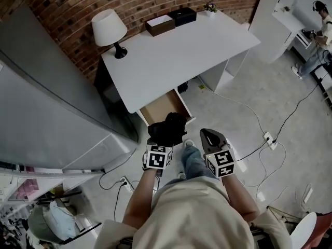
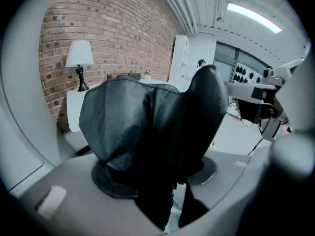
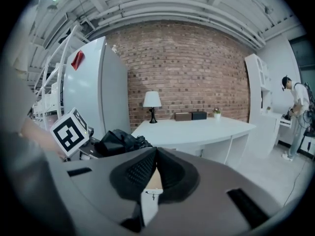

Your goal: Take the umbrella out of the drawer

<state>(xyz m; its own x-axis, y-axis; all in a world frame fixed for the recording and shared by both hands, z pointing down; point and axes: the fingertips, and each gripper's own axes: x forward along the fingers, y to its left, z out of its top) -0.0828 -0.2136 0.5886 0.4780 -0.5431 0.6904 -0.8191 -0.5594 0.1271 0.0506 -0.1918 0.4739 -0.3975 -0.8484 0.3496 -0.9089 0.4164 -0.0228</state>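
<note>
Gripping the black folded umbrella (image 1: 168, 127) between its jaws, left gripper (image 1: 163, 140) holds it clear of the open drawer (image 1: 161, 108) under the white desk (image 1: 176, 56), right gripper (image 1: 212, 138) beside it, jaws pressed together, empty.

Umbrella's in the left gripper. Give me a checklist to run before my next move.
1. Grip: left gripper clamps the umbrella fabric: ok.
2. Clearance: umbrella is out of the drawer: ok.
3. Spare hand: right gripper is shut and empty: ok.
4. Closing: drawer stands open: not ok.
5. Hold on the shaft: cannot tell, fabric hides it.
</note>
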